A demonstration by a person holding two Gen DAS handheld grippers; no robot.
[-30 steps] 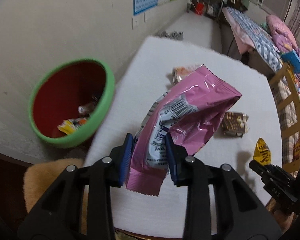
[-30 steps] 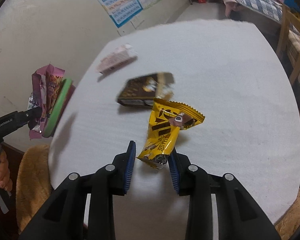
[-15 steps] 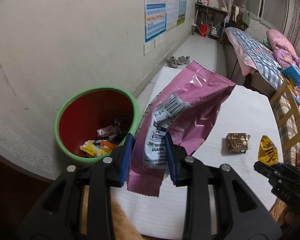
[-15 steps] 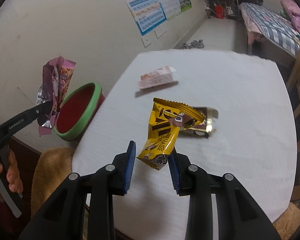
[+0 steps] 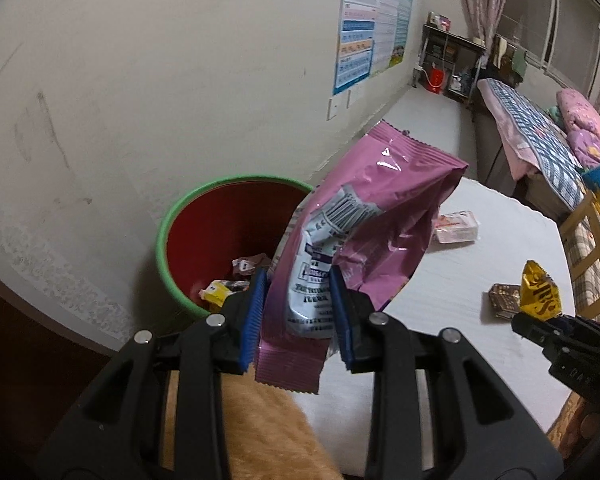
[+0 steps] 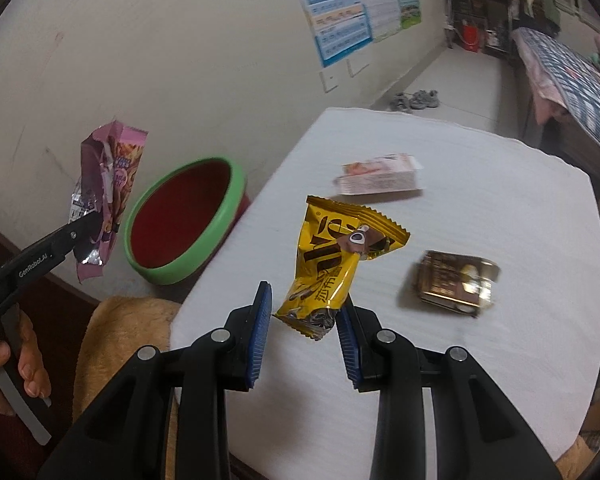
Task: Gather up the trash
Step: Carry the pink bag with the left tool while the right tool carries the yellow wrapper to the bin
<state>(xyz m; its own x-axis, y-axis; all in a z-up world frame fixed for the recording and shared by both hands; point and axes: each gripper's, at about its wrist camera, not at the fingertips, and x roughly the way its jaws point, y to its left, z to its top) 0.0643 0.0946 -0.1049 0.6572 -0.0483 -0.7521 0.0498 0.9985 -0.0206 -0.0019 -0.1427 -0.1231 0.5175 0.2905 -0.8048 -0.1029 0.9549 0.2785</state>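
Note:
My left gripper (image 5: 297, 320) is shut on a crumpled pink snack bag (image 5: 364, 224), held in the air beside the mouth of a red bin with a green rim (image 5: 219, 236). The bin holds several wrappers (image 5: 235, 280). In the right wrist view the same pink snack bag (image 6: 107, 188) hangs just left of the bin (image 6: 183, 220). My right gripper (image 6: 304, 332) is shut on the lower end of a yellow wrapper (image 6: 332, 260), lifted above the white round table (image 6: 480, 340). A pink-white packet (image 6: 380, 178) and a brown foil wrapper (image 6: 456, 282) lie on the table.
The bin stands on the floor between the table's left edge and the cream wall. A tan furry cushion (image 6: 127, 344) sits below the table's near edge. A person's hand (image 6: 7, 368) grips the left tool. A wooden chair (image 5: 588, 240) and a bed (image 5: 540, 136) stand at the right.
Both grippers rose and swung left toward the bin, each keeping its wrapper. The pink bag now hangs next to the bin's mouth, and the yellow wrapper is nearer the table's left edge.

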